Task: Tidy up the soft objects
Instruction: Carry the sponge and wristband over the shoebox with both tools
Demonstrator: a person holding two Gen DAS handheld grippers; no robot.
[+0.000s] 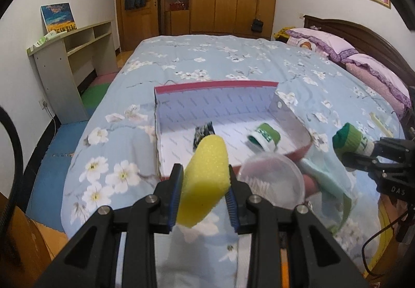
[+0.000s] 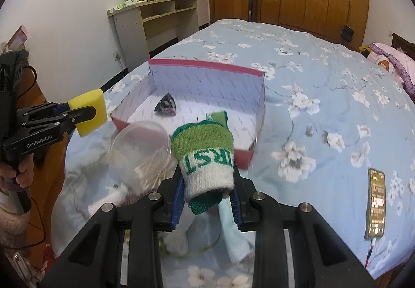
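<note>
Item: yellow oblong foam sponge, clamped between the pads of the left hand-held gripper, long axis pointed forward toward the open red-rimmed cardboard box with white patterned lining set on the blue floral bed quilt. Item: green-and-white knitted sock cuff, pinched in the right hand-held gripper, held just short of the box's near wall. The box lies directly ahead of both; a second green cuff and a small dark patterned cloth are already lodged inside.
</note>
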